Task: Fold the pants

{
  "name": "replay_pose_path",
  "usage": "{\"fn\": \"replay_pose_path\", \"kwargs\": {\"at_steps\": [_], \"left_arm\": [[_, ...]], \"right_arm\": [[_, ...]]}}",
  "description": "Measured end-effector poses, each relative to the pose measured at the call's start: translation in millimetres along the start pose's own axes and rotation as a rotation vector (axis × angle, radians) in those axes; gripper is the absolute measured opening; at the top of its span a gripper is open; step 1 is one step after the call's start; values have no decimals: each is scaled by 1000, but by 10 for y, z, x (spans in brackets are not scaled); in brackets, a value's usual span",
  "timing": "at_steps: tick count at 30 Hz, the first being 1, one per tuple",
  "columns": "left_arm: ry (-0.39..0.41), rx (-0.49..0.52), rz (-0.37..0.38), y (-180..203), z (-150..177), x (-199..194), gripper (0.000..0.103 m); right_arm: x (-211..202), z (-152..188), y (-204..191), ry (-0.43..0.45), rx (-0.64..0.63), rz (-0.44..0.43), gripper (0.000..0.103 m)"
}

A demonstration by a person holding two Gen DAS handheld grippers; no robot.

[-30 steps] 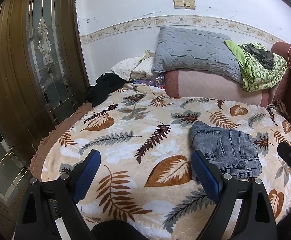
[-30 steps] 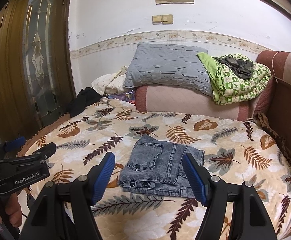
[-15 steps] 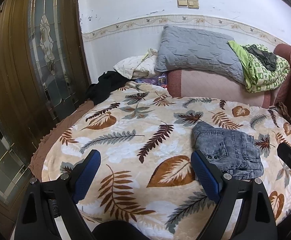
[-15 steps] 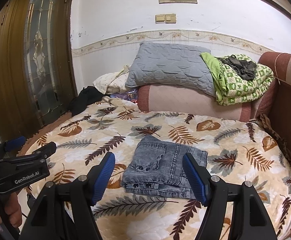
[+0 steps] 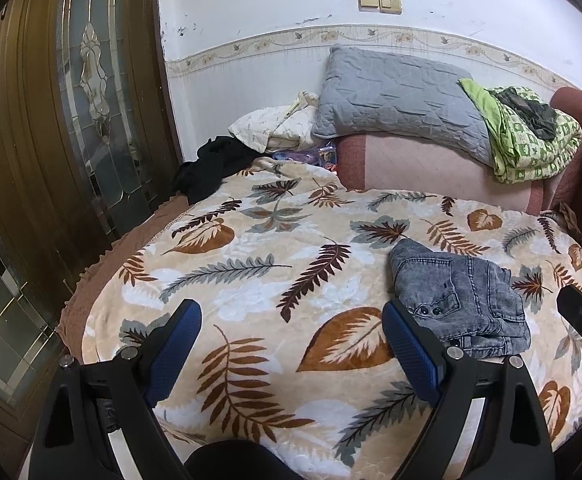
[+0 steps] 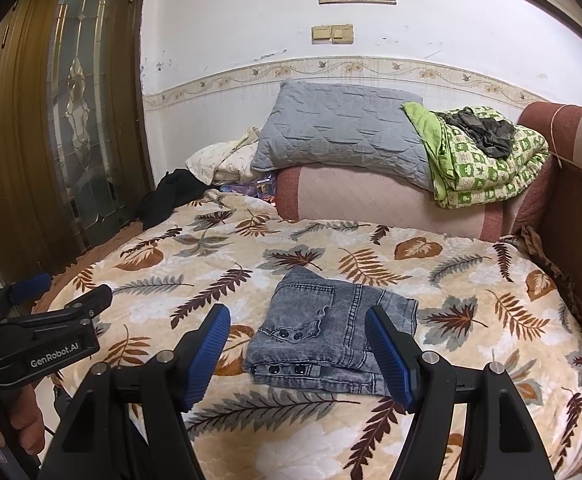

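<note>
Ahead of the right gripper (image 6: pixel 297 354), folded grey pants (image 6: pixel 331 336) lie flat on the leaf-print blanket (image 6: pixel 491 280), between its spread, empty fingers, bare blanket on every side. Left gripper (image 5: pixel 291 344) also wide apart and empty, pants just beyond its right finger (image 5: pixel 411 350), open blanket between the fingers.

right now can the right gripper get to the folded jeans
Probably yes. The right gripper is open and aimed straight at the folded jeans, which lie alone on the leaf-print blanket with nothing between them.
</note>
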State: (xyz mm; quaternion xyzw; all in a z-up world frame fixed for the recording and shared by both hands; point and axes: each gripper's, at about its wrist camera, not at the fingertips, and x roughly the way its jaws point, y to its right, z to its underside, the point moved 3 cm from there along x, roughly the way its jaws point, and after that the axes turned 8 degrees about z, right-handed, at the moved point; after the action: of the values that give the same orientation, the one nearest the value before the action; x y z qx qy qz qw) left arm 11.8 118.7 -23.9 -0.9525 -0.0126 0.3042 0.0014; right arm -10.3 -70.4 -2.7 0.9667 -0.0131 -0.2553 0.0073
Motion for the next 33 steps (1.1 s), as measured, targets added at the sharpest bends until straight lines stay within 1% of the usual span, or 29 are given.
{"fn": "replay_pose_path", "kwargs": {"at_steps": [33], "left_arm": [[-46,-30,16,-149,96,183,92]], "right_arm": [[187,93,-177,-44,-24,3,73]]}}
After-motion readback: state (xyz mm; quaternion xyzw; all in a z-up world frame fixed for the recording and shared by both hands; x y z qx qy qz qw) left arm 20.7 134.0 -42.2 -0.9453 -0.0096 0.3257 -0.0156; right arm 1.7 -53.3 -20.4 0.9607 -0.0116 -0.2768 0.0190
